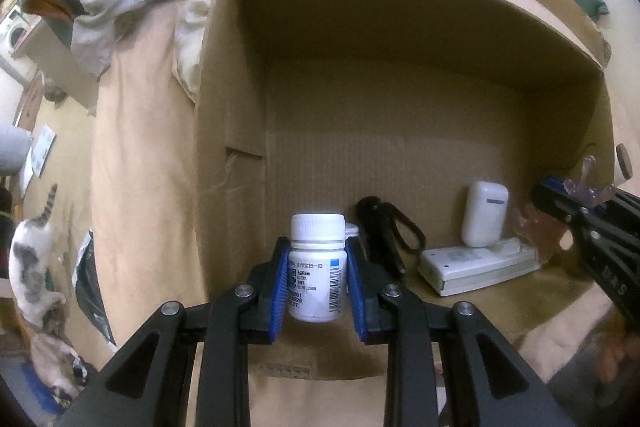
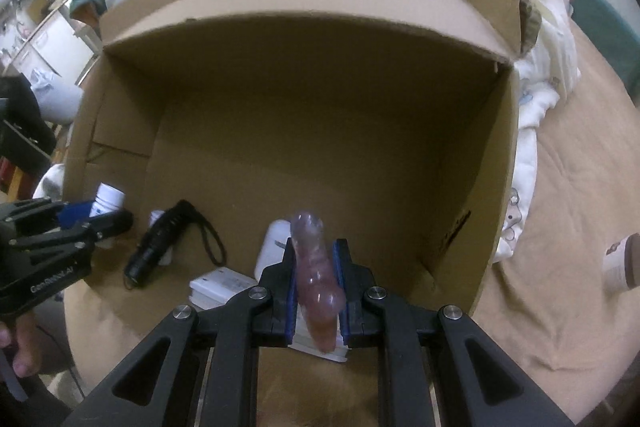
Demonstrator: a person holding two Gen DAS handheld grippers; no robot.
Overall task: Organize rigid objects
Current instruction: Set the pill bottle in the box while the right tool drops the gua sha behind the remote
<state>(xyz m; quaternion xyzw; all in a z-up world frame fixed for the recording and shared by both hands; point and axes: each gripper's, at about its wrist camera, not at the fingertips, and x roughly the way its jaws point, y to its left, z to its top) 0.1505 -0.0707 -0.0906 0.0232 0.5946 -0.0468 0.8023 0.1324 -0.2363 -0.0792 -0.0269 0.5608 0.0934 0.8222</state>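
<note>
The white pill bottle (image 1: pixel 317 267) stands upright, pinched between the blue pads of the left tool (image 1: pixel 318 283) at the near left of the open cardboard box (image 1: pixel 400 115). The right tool (image 2: pixel 316 291) pinches a translucent pink hair clip (image 2: pixel 316 279) over the box's near edge. Inside lie a black flashlight (image 2: pixel 160 243), a white earbud case (image 1: pixel 484 213) and a flat white device (image 1: pixel 476 265).

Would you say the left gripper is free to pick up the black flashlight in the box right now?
Probably not yet: the left gripper is shut on the white pill bottle, so its fingers are occupied. The black flashlight lies close by, uncovered.
</note>
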